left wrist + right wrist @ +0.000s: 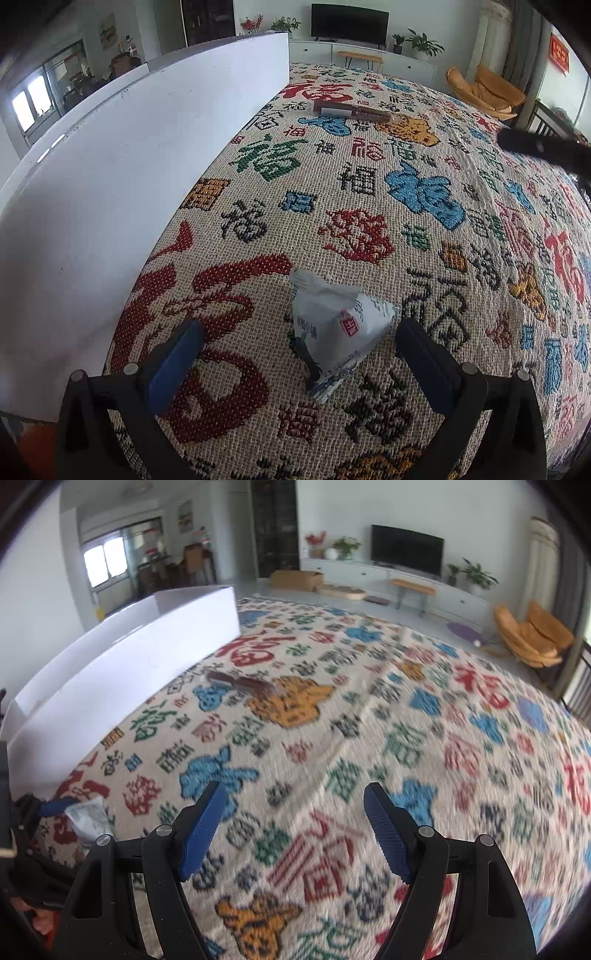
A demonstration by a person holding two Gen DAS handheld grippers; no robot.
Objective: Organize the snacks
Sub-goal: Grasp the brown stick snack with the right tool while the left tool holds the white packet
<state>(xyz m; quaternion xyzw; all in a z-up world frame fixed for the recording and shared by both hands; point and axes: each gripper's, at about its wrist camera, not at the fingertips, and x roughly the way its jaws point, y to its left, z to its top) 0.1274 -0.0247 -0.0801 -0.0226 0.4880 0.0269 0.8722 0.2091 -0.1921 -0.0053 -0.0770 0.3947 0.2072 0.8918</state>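
Observation:
A white snack packet [332, 325] with a red stamp lies on the patterned cloth [369, 192], close to the white box [147, 147]. My left gripper [299, 326] is open, its blue pads on either side of the packet without touching it. Farther back lies a long brown snack bar [354, 110], also near the box. In the right wrist view my right gripper [295, 788] hangs open and empty above the cloth [369, 720]. The brown bar [240, 681] is far ahead of it, the white packet [88, 818] at lower left, and the box [129, 653] along the left.
The box wall [203, 92] runs along the cloth's left side. A dark blurred shape, apparently the right gripper [546, 147], enters at the right edge. The left gripper's blue finger [55, 806] shows by the packet. Behind are a TV [406, 550] and an orange chair [532, 635].

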